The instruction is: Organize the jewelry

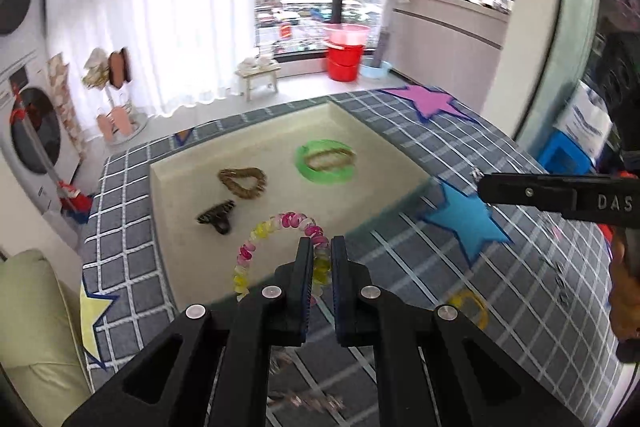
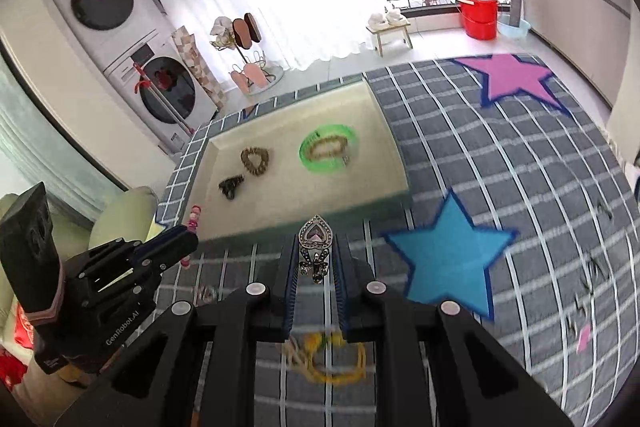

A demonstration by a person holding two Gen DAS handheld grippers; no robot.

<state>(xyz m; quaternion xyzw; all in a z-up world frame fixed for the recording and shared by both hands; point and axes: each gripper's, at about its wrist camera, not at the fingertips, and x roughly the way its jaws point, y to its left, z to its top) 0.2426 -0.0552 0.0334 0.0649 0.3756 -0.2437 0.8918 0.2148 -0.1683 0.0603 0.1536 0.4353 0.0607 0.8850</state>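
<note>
Tongs first: left tongs (image 1: pixel 322 259) pinching a coil bracelet (image 1: pixel 276 243) of pink and yellow beads, the loop hanging ahead of the tips over the near edge of the tray (image 1: pixel 160 187). Right tongs (image 2: pixel 316 267) pinching a brooch (image 2: pixel 316 247) with a heart stone, held upright between the pads, long axis running forward along the fingers, heart end pointing toward the tray (image 2: pixel 384 131).

Straight ahead of both pairs, the tray on a grey checked worktop (image 2: pixel 500 167). Already in it: a green ring (image 1: pixel 324 163) with a tan band inside toward the far right corner, a brown band (image 1: pixel 244 183) near the middle, a dark claw clip (image 1: pixel 216 217) toward the near left edge.

Probably nearer its drop: the left, with the bracelet already above the tray's near edge; a short push forward and a release should do. For the right, the brooch lies just short of the near rim, above the worktop, so a longer reach forward.

Still on the worktop near the right tongs: a yellow cord loop (image 2: pixel 332 359), blurred, below the tips. Small dark bits toward the right edge, too smeared to name. Blue star (image 2: pixel 448 259) beside the tray's near right corner.
</note>
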